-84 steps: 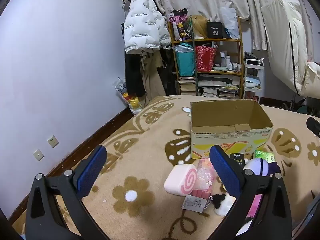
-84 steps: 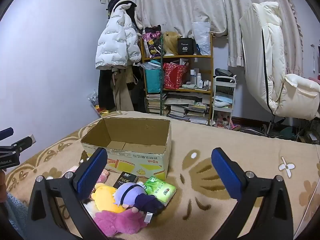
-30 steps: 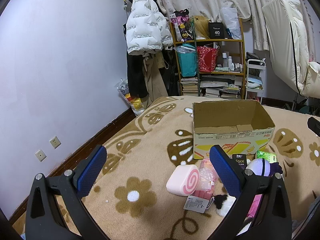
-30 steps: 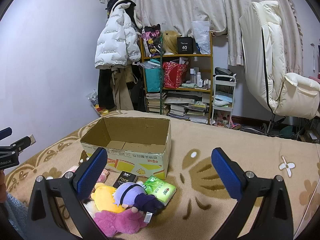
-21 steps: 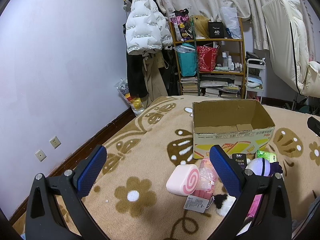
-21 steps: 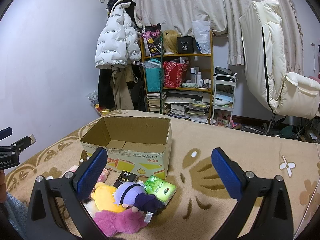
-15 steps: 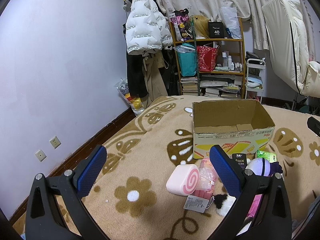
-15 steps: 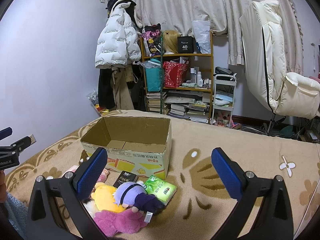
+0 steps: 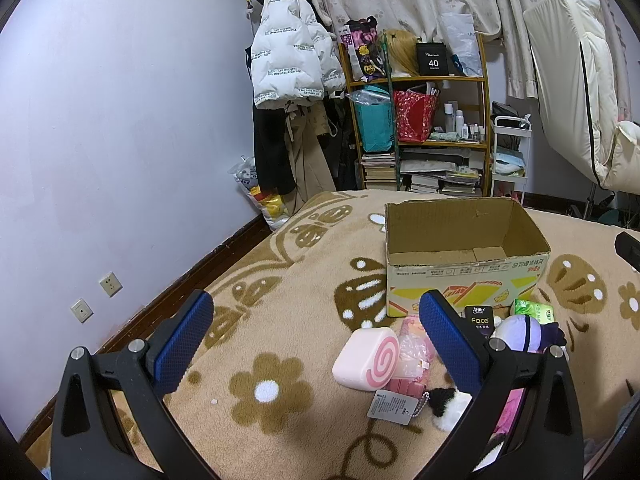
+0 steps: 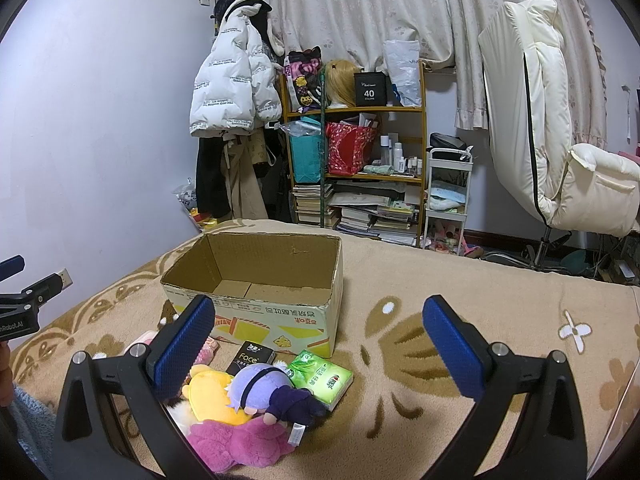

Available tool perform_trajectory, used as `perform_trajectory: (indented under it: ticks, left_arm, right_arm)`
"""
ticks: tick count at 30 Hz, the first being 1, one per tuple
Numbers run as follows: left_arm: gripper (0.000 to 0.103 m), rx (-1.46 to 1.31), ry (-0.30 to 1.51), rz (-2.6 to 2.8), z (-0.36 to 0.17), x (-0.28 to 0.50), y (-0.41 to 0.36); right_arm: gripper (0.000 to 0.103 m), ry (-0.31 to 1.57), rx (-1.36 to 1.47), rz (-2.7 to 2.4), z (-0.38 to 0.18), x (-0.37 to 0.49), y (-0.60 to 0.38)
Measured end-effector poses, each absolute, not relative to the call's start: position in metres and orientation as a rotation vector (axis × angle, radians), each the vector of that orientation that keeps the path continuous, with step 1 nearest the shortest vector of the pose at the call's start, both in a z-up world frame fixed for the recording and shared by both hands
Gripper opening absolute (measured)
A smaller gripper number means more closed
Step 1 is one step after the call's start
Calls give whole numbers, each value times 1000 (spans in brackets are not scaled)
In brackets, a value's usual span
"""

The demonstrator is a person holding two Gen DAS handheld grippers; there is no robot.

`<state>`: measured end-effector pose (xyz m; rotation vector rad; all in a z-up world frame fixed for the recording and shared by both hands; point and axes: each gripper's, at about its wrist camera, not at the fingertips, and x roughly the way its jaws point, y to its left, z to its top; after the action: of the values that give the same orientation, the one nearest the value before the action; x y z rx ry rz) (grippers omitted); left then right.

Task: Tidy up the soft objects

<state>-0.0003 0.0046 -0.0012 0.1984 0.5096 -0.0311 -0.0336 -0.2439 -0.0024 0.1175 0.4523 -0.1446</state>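
An open empty cardboard box stands on the beige patterned blanket. In front of it lie a pink swirl cushion, a pink packet, a black-and-white plush, a purple-haired doll, a yellow plush, a pink furry plush, a green tissue pack and a black "Face" pack. My left gripper is open and empty, above the blanket left of the pile. My right gripper is open and empty, above the pile's right side.
A shelf with books and bags stands at the far wall beside hanging coats. A white cart and a cream chair are at the right. The wall runs along the blanket's left edge.
Both views have shifted only slightly since 2.8 s ago; nothing on the blanket has moved. Both grippers stay open.
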Motion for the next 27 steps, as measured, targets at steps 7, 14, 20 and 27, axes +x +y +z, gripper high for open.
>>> perform_trajectory:
  ticks: [7, 14, 20, 27]
  left_arm:
    - [102, 200, 509, -28, -4, 0, 6]
    - [102, 202, 513, -31, -7, 0, 7]
    - [102, 215, 525, -32, -16, 0, 7]
    - [102, 237, 607, -6, -21, 17, 7]
  right_arm:
    - [103, 454, 118, -144, -2, -34, -244]
    - [103, 455, 120, -145, -4, -32, -244]
    - [103, 456, 120, -145, -4, -32, -245]
    - [103, 470, 117, -160, -14, -32, -244]
